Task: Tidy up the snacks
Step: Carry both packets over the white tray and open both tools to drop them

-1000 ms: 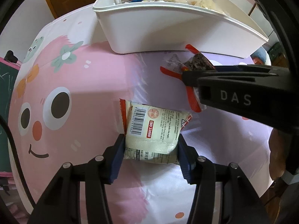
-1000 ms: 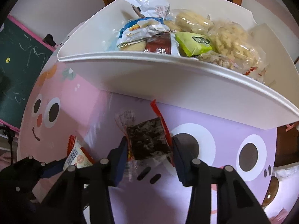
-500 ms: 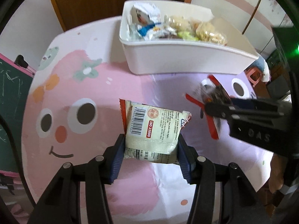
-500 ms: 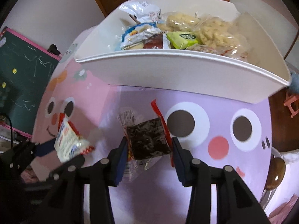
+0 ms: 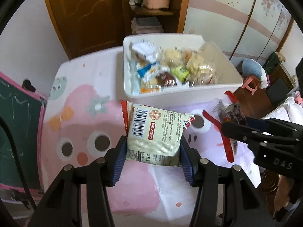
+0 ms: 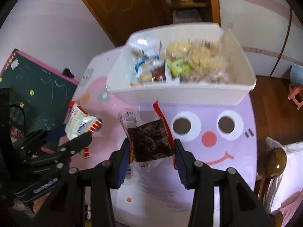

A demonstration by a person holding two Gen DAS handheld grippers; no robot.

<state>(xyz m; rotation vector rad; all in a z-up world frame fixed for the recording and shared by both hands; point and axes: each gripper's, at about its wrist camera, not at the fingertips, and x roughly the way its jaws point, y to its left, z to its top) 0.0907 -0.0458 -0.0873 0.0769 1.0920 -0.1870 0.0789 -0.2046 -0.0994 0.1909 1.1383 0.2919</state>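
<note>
Looks like the carry step: left gripper (image 5: 153,152) is clamped on a cream packet (image 5: 155,134), lower middle of frame, and right gripper (image 6: 151,154) is clamped on a dark packet (image 6: 149,141), both in the air short of the white bin (image 5: 189,96) at upper middle. Next move, I'd guess: get over the rim and let go of both without knocking the snacks (image 6: 178,66) already piled in there. Tabletop (image 5: 79,117) has a pink and purple cartoon-face cover. Wooden door (image 5: 83,13) behind, chalkboard (image 6: 39,87) at left.

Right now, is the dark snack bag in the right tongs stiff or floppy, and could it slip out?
The dark snack bag is probably floppy: its clear plastic end crumples loosely. It seems light, staying put between the right tongs. The glossy film may be slippery, so it could slip out.
</note>
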